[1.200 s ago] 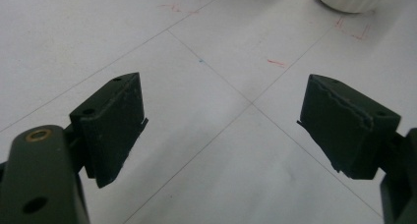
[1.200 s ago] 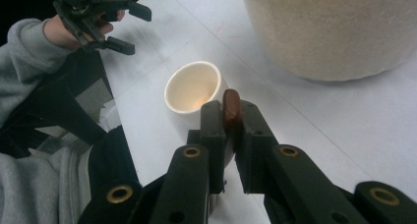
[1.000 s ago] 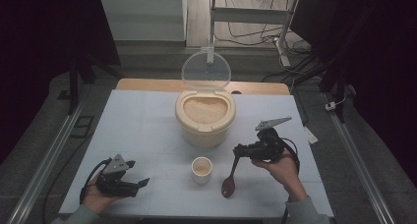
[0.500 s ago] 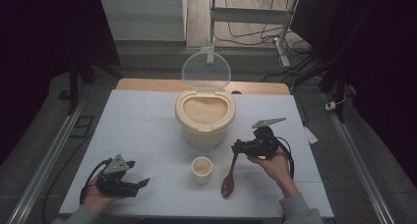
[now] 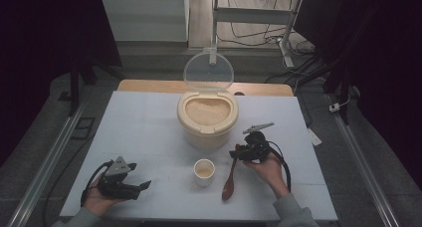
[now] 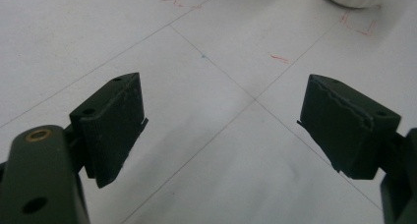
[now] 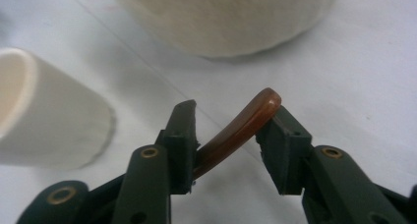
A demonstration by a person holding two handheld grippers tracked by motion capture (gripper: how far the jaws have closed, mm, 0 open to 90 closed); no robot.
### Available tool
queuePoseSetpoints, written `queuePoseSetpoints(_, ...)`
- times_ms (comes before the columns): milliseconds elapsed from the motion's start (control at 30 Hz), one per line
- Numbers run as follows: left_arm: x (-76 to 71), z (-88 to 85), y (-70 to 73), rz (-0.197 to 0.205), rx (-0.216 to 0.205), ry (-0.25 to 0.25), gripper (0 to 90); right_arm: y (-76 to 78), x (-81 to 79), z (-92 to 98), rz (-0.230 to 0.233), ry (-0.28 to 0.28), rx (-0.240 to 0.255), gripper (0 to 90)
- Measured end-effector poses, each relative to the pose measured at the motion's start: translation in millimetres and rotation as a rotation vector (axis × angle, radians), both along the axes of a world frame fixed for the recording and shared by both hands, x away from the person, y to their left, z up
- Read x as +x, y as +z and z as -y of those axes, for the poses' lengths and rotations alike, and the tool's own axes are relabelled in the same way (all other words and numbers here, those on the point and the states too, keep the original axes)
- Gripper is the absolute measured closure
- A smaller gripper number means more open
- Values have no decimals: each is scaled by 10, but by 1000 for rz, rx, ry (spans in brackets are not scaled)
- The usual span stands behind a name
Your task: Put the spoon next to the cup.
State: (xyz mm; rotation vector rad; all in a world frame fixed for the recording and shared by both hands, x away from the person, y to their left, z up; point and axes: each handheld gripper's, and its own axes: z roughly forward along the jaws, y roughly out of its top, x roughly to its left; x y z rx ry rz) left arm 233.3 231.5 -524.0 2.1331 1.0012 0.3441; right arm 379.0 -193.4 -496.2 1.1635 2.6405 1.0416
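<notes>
against the picture from a second ago, we see the right gripper (image 5: 238, 153) lower and nearer the tabletop (image 5: 149, 122), and the wooden spoon (image 5: 230, 179) now lies flatter on the surface instead of hanging from the grip with its bowl down. the left gripper (image 5: 142, 186), the small cup (image 5: 204, 171) and the big cream container (image 5: 207, 118) sit where they sat then.

the right gripper's jaws have just been opening. in the right gripper view the spoon's curved brown handle (image 7: 236, 130) runs between them: it passes close against the left jaw and its rounded tip rests at the top edge of the right jaw. the jaws are partly spread and, as far as we can tell, no longer clamp the handle hard; whether the pads press on it at all we cannot tell.

in the high view the spoon lies just right of the small cup, apart from it, in front of the container. its long axis runs nearly front to back on the tabletop, tilted a little: the handle end points away from the person and slightly right, up into the right gripper, while the dark bowl end points toward the person's edge of the tabletop.

the left gripper rests in the left hand (image 5: 99, 199) at the near left corner, well apart from everything else. its 2 jaws are spread wide over bare tabletop, with nothing between them.
</notes>
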Motion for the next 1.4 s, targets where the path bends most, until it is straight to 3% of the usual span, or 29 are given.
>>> queuePoseSetpoints(133, 1, -1, -2, 0, 0, 0, 169, -80, 10, -23, 10, -18, -58, 535)
queuePoseSetpoints(367, -1, 0, -1, 0, 3, -2, 169, -150, 1, -48, 17, -59, -106, 506)
queuePoseSetpoints(500, -1, 1, -3, 0, 3, -2, 169, -151, -13, -76, 47, -77, -140, 480)
queuePoseSetpoints(600, -2, 0, -1, 0, 3, -1, 169, -151, -16, -83, 53, -85, -140, 457)
queuePoseSetpoints(733, -4, 0, -1, 1, 4, -1, 169, -117, -23, -56, 74, -106, -125, 429)
queuePoseSetpoints(867, -5, -4, 2, 4, 3, 1, 169, -22, -75, 42, 115, -101, -56, 439)
queuePoseSetpoints(1000, -6, -13, 7, 9, 0, 6, 168, 68, -202, 220, 172, -23, 38, 426)
queuePoseSetpoints(1167, -12, -12, 16, 15, -3, 12, 168, 144, -375, 453, 231, -4, 107, 432)
queuePoseSetpoints(1400, -18, -21, 40, 23, -21, 32, 158, 178, -654, 790, 297, 38, 128, 432)
